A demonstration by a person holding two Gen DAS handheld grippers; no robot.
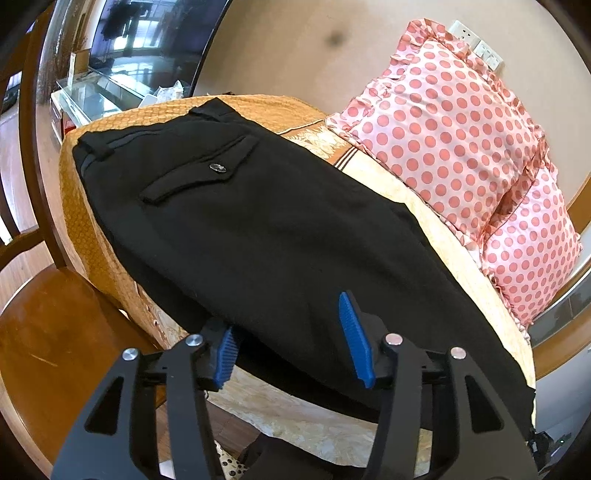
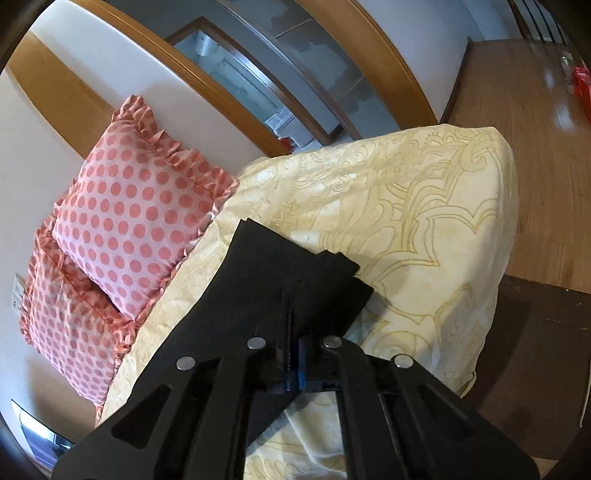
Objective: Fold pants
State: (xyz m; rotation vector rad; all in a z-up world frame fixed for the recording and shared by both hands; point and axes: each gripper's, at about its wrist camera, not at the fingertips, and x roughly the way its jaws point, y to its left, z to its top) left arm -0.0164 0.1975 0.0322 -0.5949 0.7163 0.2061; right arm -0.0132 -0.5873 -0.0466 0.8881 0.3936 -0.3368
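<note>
Black pants (image 1: 258,229) lie along the bed with the waistband and a buttoned back pocket (image 1: 201,173) at the far end. My left gripper (image 1: 291,332) is open, its blue pads on either side of the pants' near edge, around the thigh part. In the right wrist view the leg ends (image 2: 295,273) lie stacked on the cream bedspread. My right gripper (image 2: 293,373) is shut on the black leg fabric near the hems, and the blue pads are almost hidden by cloth.
Two pink polka-dot pillows (image 1: 454,147) lean on the wall beside the pants; they also show in the right wrist view (image 2: 125,229). The cream patterned bedspread (image 2: 424,229) covers the bed. A wooden chair (image 1: 55,332) stands left. A TV (image 1: 155,33) is behind.
</note>
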